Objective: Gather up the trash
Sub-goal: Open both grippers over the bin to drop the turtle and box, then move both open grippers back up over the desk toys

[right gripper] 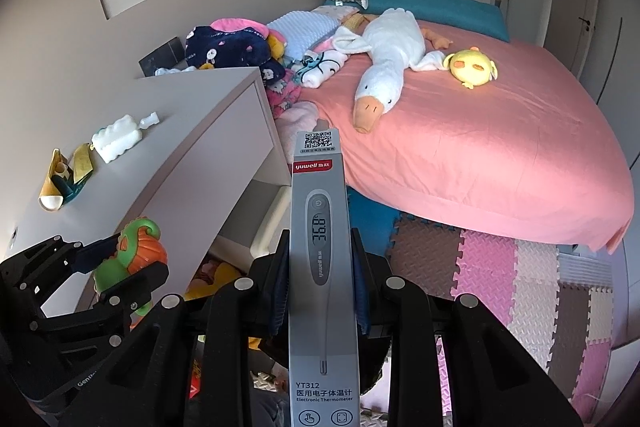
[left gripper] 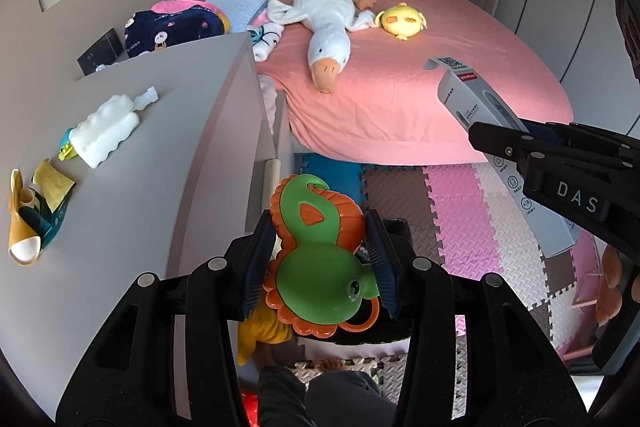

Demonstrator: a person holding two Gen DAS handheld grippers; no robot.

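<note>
Where legible, "yuwell", "YT312", "Electronic Thermometer" on gripper-held box (right gripper: 322, 267).

Thermometer box (right gripper: 323, 267): "yuwell", "YT312", "Electronic Thermometer", pictured display "36.8", QR code. Right hand-held gripper (left gripper: 500, 147): "DAS".

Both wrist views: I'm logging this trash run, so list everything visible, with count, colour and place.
Toy: one, green and orange, between the left tongs' pads.
Thermometer box: one, grey, clamped in the right tongs.
Goose plush: one, white, on the bed.
Chick plush: one, yellow, on the bed.
Bed: one, pink sheet.
Cabinet: one, grey, beside the bed.
Foam block: one, white, on the cabinet.
Wrappers: several, yellow and teal, on the cabinet.
Floor mats: many, pink, brown, white.
Left tongs: black.
Right tongs: black.
</note>
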